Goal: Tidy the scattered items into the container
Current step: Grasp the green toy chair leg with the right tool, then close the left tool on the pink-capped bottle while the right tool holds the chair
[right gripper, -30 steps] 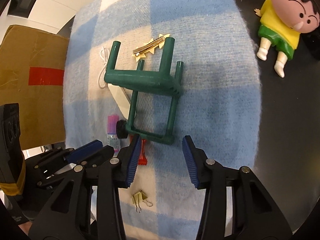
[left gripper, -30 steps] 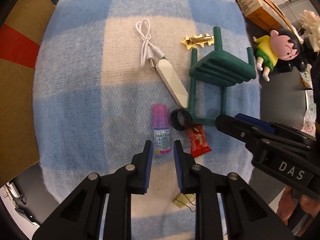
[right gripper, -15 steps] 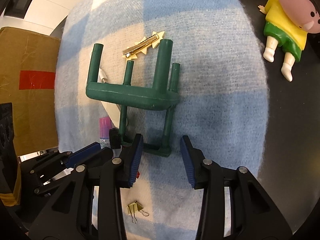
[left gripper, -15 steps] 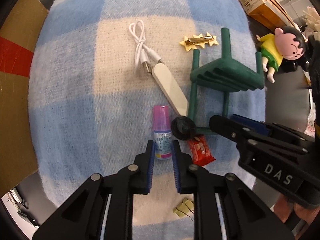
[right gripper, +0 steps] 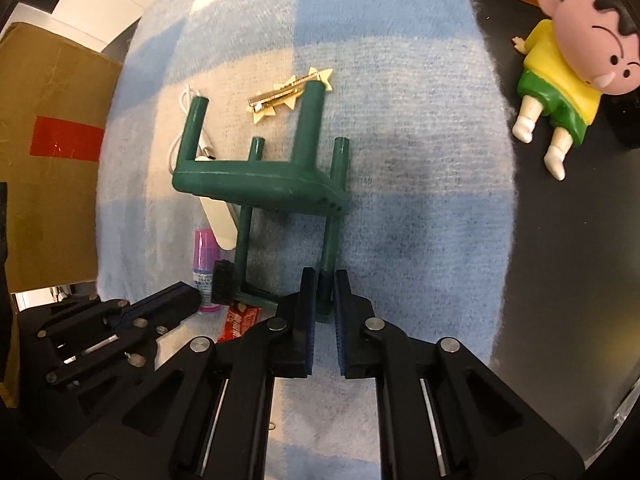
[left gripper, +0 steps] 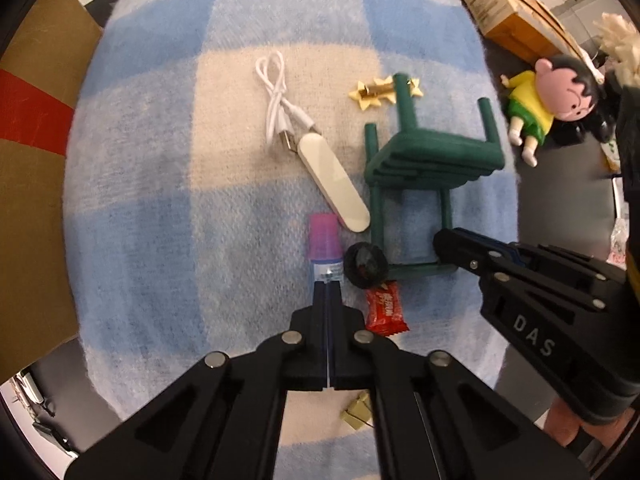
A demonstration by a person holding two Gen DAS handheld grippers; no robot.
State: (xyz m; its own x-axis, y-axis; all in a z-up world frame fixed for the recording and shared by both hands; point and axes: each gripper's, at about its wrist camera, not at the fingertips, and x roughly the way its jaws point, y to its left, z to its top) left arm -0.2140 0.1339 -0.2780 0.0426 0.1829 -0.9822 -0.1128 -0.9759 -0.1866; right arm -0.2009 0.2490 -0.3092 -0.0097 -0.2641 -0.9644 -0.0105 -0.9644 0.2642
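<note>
The small bottle with a pink cap (left gripper: 325, 248) lies on the blue-and-cream checked blanket (left gripper: 160, 200), its base just at the tips of the left hand-held gripper (left gripper: 327, 286), whose jaws are pressed together with only the bottle's end touching them. The right hand-held gripper (right gripper: 321, 280) is closing, its jaws clamped on one leg of the green toy stool (right gripper: 256, 180), which lies on its side. A second ago both grippers stood apart, the bottle and stool rail lying loose between their fingers. A black ring (left gripper: 365, 266) and red candy wrapper (left gripper: 385, 312) sit beside the bottle.
</note>
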